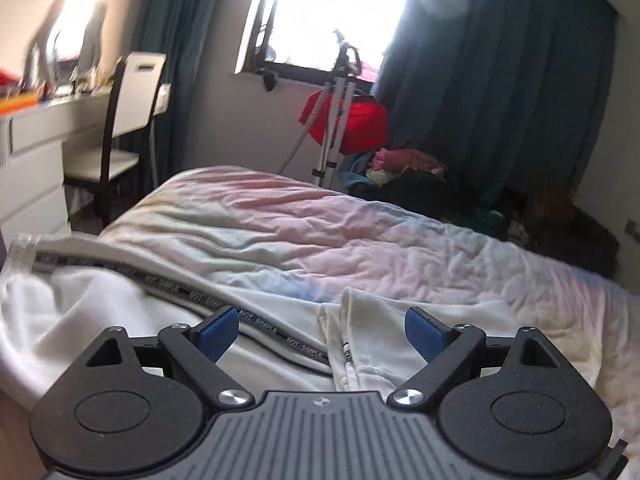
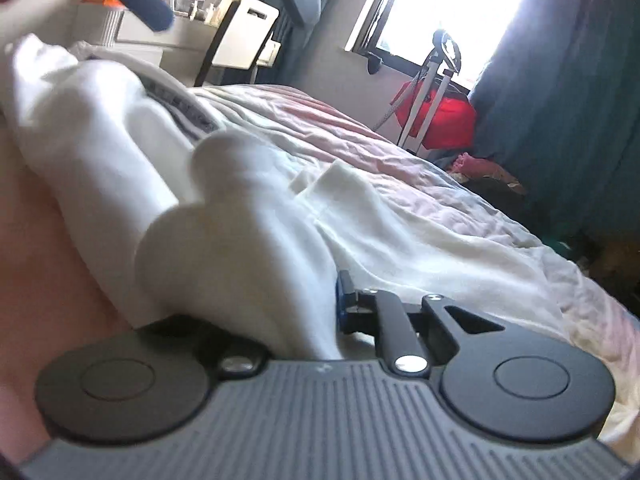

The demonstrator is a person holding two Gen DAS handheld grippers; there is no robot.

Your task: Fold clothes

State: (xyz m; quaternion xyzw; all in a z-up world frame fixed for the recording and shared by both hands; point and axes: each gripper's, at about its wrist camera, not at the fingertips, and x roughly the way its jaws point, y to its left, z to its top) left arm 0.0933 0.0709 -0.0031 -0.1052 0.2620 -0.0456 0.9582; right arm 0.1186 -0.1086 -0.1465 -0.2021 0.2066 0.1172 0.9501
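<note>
We have the right gripper clamped on the white garment, fabric bunched over it; left gripper jaws wide apart, empty, above the bedspread.

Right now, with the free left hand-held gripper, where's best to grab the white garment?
Probably the ribbed hem end of the white garment, approached from above: it lies flat and exposed at the bed's near edge, a thin edge that open left hand-held gripper can pinch.

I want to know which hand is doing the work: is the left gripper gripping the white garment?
No. The left gripper stands wide open above the white garment, its blue pads apart with nothing clamped.
</note>
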